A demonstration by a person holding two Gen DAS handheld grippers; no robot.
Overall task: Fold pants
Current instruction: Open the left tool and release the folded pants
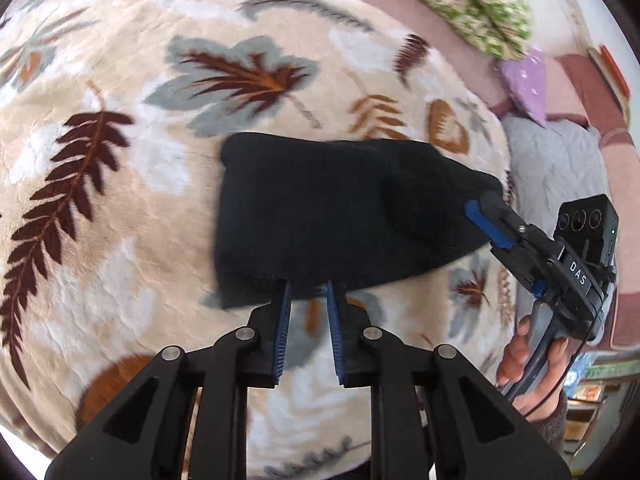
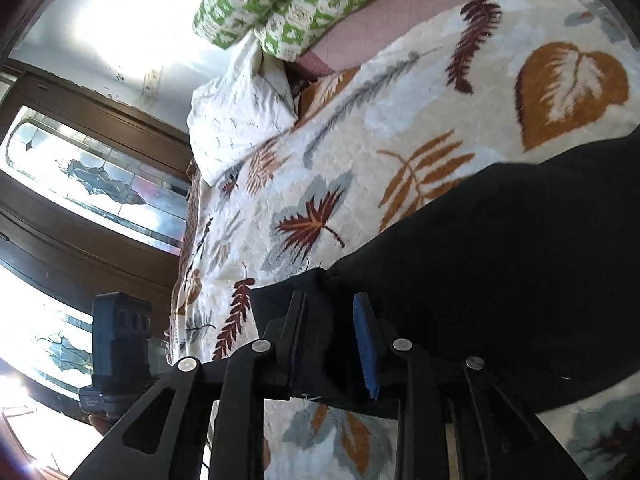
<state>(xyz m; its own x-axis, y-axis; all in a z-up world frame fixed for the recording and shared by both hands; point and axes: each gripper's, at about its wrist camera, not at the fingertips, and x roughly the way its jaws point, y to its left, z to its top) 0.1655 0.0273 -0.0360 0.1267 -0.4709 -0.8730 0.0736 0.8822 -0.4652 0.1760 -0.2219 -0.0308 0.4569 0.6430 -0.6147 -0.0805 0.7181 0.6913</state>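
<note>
Now left fingers (image 1: 280, 320) parted, empty, at pants (image 1: 332, 216) edge; right fingers (image 2: 362, 344) straddle corner, unclenched.

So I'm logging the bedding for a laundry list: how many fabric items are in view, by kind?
Black pants, folded on the blanket: 1
Leaf-print fleece blanket: 1
Green-and-white patterned pillow: 1
White crinkled pillow: 1
Purple spotted cloth: 1
Grey quilted cloth: 1
Total: 6
</note>
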